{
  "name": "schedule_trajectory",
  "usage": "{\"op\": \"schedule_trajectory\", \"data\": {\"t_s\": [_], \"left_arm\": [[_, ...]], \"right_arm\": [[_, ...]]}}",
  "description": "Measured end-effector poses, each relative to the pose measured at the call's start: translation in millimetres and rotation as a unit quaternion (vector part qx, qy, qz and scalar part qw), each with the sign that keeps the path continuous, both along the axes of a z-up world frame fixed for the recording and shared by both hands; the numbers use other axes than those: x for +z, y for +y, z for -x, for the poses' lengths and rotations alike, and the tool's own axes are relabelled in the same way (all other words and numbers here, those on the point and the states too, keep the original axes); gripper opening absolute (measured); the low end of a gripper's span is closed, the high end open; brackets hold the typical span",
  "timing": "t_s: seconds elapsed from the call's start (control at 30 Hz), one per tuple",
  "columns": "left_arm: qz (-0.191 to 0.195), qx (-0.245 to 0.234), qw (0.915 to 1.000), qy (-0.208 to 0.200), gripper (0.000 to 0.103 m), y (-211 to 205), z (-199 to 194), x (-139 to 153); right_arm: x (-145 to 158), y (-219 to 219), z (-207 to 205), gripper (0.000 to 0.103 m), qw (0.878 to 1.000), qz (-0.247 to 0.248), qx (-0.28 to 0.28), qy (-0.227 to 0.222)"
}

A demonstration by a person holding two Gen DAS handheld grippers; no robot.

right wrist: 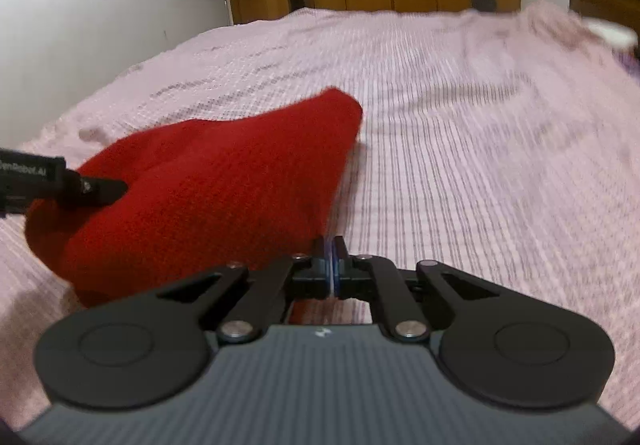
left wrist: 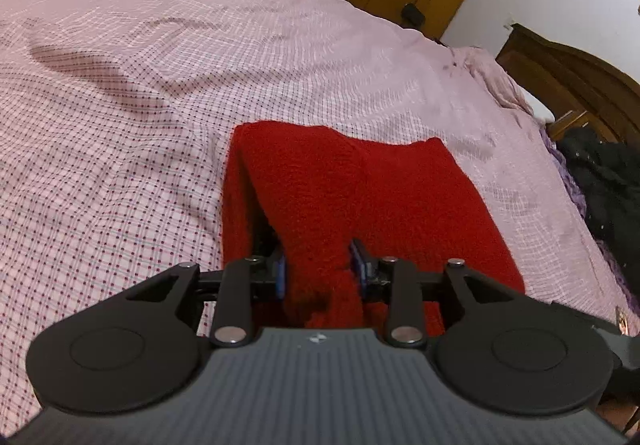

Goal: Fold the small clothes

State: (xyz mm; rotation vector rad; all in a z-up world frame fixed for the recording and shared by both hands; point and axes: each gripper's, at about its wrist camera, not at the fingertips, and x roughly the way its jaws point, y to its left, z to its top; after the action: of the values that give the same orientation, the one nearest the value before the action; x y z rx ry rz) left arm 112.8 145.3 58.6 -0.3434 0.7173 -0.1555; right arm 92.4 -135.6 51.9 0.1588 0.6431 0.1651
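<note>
Both grippers pinched the red garment (left wrist: pixel 344 197) ahead, left gripper (left wrist: pixel 320 269) bunching its near edge, right gripper (right wrist: pixel 334 265) clamped thinly, apparently for folding.

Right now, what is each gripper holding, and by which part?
The left gripper pinches a bunched fold at the near edge of the red fleece garment. The right gripper is shut; whether it grips the garment's near corner cannot be told.
</note>
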Motion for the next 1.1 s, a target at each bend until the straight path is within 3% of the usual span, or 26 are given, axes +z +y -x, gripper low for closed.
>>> {"op": "schedule_trajectory", "data": {"t_s": [0.1, 0.17, 0.2, 0.3, 0.4, 0.57, 0.67, 0.9, 1.0, 1.07, 1.1], "left_arm": [[-0.022, 0.005, 0.9997, -0.004, 0.056, -3.0, 7.2, 11.4], [-0.043, 0.01, 0.999, -0.008, 0.061, -6.3, 14.9, 19.5], [-0.046, 0.007, 0.9988, -0.01, 0.061, -7.3, 18.1, 21.9], [-0.05, -0.005, 0.9987, -0.007, 0.061, -11.6, 29.2, 25.4], [-0.076, -0.002, 0.9971, 0.004, 0.061, -16.0, 34.5, 20.0], [-0.111, 0.011, 0.9934, 0.026, 0.072, -11.5, 38.0, -3.6], [-0.109, 0.016, 0.9933, 0.035, 0.077, -3.0, 36.1, -13.2], [-0.083, 0.015, 0.996, 0.029, 0.078, 0.8, 34.5, -3.8], [-0.057, 0.013, 0.9981, 0.018, 0.078, 0.9, 37.2, 9.8], [-0.035, 0.007, 0.9993, 0.01, 0.08, 1.8, 35.3, 17.9], [-0.025, 0.005, 0.9997, 0.008, 0.084, 1.8, 32.9, 20.7]], "right_arm": [[10.1, -14.4, 13.0, 0.013, 0.999, -0.039, -0.016, -0.017], [19.6, -22.1, 21.8, 0.053, 0.997, -0.063, -0.031, -0.036], [24.3, -24.9, 25.9, 0.06, 0.996, -0.073, -0.034, -0.047], [35.9, -27.0, 33.9, 0.062, 0.993, -0.1, -0.018, -0.06], [33.8, -19.2, 30.9, 0.062, 0.991, -0.125, 0.013, -0.04], [-9.9, 9.3, 13.3, 0.061, 0.99, -0.127, 0.032, 0.052], [-24.8, 11.8, 12.0, 0.061, 0.987, -0.145, 0.029, 0.068], [-6.2, -5.7, 21.1, 0.064, 0.985, -0.161, 0.043, 0.047], [3.9, -17.3, 24.9, 0.073, 0.983, -0.178, 0.035, 0.019], [9.6, -28.6, 24.4, 0.087, 0.979, -0.203, 0.02, 0.0], [11.4, -33.8, 21.9, 0.087, 0.977, -0.211, 0.015, -0.003]]}}
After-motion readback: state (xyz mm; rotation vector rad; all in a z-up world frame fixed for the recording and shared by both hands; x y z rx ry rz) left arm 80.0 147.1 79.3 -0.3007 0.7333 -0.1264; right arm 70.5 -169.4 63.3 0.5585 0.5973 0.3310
